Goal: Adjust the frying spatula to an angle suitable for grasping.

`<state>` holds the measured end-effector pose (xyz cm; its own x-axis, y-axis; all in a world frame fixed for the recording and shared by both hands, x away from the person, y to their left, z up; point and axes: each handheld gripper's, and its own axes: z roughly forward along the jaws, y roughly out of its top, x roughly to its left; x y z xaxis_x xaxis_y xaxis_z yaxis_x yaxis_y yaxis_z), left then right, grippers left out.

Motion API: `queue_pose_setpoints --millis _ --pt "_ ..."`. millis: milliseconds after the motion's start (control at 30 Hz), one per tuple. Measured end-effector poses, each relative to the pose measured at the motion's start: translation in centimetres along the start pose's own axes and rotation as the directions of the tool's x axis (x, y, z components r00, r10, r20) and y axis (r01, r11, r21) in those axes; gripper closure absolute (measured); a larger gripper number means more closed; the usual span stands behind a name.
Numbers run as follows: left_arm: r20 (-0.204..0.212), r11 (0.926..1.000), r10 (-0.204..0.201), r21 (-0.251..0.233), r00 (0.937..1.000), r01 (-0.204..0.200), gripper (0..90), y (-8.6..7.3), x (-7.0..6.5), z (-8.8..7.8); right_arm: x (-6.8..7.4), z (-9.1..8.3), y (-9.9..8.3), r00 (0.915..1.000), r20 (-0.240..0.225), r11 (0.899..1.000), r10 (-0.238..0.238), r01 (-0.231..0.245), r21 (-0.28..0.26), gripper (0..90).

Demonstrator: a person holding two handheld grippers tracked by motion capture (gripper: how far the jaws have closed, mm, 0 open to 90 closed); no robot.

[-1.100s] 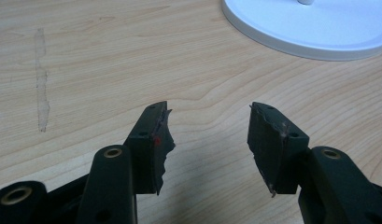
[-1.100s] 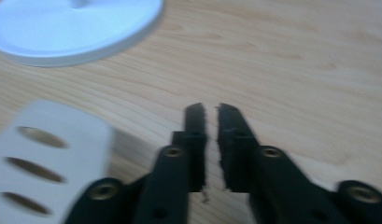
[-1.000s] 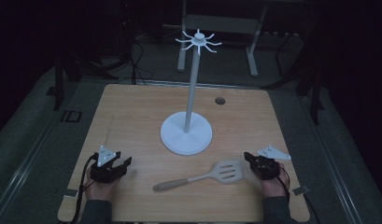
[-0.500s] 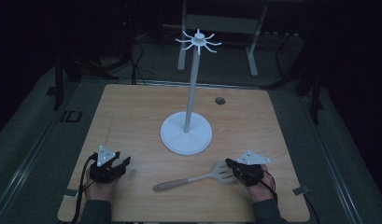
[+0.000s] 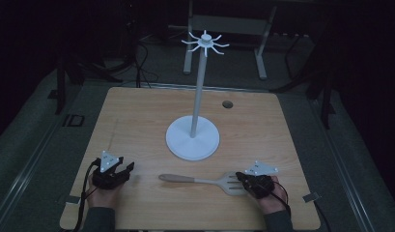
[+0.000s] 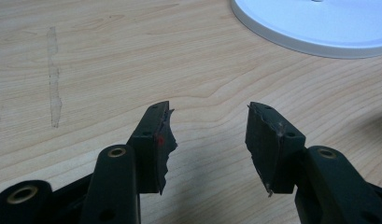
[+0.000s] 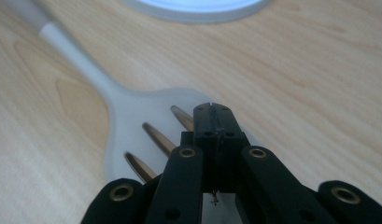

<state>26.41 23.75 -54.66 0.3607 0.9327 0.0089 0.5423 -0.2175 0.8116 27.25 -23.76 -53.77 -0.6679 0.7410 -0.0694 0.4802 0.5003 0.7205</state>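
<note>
Pale grey plastic makes up the one slotted spatula (image 5: 212, 181) on the light wooden table (image 5: 137, 121); it has a tan wooden grip at its left end and lies flat near the front edge, its broad head with three slots visible pointing toward the person's right. Two black hand-held grippers are in use. Over that head sits the right gripper (image 5: 243, 179), its jaws pressed together with nothing between them; in the right gripper view the closed tips (image 7: 215, 119) hang above the slotted blade (image 7: 146, 116). Well apart at the front left corner, the left gripper (image 5: 123, 170) rests with its jaws spread wide and empty (image 6: 208, 135). One white hook stand (image 5: 193, 137), a round base with a tall pole, stands behind the spatula at the table's middle.
</note>
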Motion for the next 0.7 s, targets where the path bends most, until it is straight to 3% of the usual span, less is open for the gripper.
queue_pose_setpoints --millis 400,567,700 --pt "-0.006 1.0000 0.002 0.002 1.0000 -0.002 50.6 0.0 0.0 0.1 1.5 -1.3 -1.3 0.9997 -0.018 0.999 -0.017 0.018 0.045 89.7" --pt "-0.008 1.0000 0.000 0.005 1.0000 0.000 50.7 0.0 0.0 0.1 1.8 -1.3 -0.8 0.9987 -0.034 0.998 -0.037 0.039 0.051 87.6" --pt "-0.008 1.0000 -0.001 0.005 1.0000 0.001 50.7 0.0 0.0 0.1 2.6 -1.0 0.5 0.9959 -0.055 0.996 -0.071 0.074 0.040 83.5"
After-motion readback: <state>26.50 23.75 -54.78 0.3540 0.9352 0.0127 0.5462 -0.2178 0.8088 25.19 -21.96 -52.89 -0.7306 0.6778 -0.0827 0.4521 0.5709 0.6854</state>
